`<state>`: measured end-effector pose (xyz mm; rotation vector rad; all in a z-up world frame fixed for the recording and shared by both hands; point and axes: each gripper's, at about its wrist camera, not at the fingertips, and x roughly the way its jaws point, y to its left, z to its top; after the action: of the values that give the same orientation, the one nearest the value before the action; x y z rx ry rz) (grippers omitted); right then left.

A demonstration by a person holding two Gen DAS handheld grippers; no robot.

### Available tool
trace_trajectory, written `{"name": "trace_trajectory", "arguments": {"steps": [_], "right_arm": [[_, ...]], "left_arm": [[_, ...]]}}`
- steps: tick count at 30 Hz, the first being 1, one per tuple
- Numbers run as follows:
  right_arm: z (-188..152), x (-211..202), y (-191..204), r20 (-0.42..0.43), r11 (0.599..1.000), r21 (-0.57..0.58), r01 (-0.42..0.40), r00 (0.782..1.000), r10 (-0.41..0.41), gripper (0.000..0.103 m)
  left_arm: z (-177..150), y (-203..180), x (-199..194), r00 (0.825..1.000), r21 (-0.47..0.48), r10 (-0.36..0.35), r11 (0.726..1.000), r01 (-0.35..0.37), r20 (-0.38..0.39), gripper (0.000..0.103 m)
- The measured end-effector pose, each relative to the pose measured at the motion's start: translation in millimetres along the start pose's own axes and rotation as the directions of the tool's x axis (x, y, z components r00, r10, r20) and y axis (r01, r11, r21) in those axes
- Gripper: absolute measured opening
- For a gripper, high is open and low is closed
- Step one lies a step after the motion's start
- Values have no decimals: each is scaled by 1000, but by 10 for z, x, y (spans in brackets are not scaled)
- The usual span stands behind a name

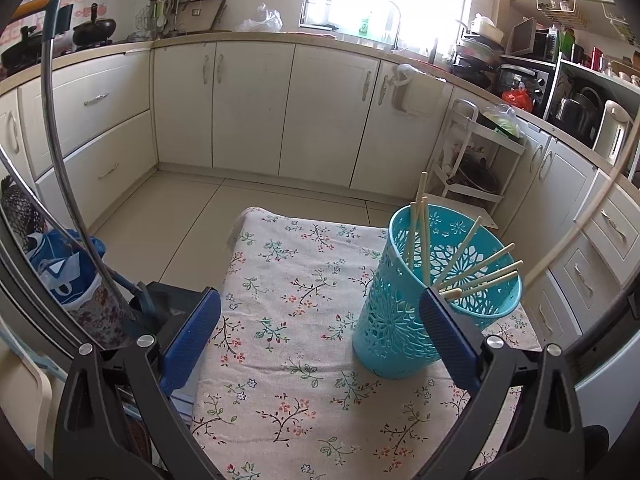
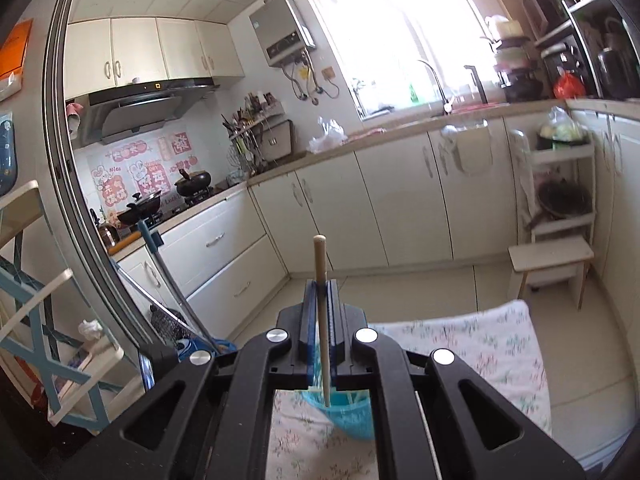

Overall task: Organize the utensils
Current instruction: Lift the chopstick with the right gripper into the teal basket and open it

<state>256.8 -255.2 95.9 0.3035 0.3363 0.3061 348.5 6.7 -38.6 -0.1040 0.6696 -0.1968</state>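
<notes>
1. The left view is showing the left tongs point(image 1: 320, 312) standing wide with nothing between them, hovering over the cloth point(image 1: 288, 380).
2. The basket point(image 1: 432, 292) is sitting on the cloth just past the right-hand pad, which is overlapping its rim; loose chopsticks point(image 1: 480, 268) are leaning inside it.
3. Only the right view is showing the right tongs point(image 2: 320, 312) pinching one chopstick point(image 2: 322, 320) upright, its round end poking above the pads and its tip hanging above the basket point(image 2: 352, 416).
4. Farther off, the right view alone is showing the hood point(image 2: 140, 108) and heater point(image 2: 280, 36); both are showing the cabinets point(image 1: 248, 104).
</notes>
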Motion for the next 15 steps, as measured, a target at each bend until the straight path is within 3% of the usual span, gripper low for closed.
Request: {"name": "trace_trajectory", "arguments": {"steps": [3, 6, 11, 15], "right_arm": [[190, 134, 95, 23, 999, -36, 17, 1000, -16, 6], [217, 419, 146, -9, 994, -89, 61, 998, -62, 6], [-101, 1052, 50, -168, 987, -117, 110, 977, -128, 6], [-495, 1450, -69, -279, 984, -115, 139, 946, -166, 6]], "left_arm": [[-6, -12, 4, 1000, 7, -1, 1000, 1, -2, 95], [-13, -28, 9, 1000, 12, -2, 1000, 2, -5, 95], [-34, -73, 24, 1000, 26, -3, 1000, 3, -22, 95], [-60, -159, 33, 999, 59, -1, 998, 3, -34, 95]]}}
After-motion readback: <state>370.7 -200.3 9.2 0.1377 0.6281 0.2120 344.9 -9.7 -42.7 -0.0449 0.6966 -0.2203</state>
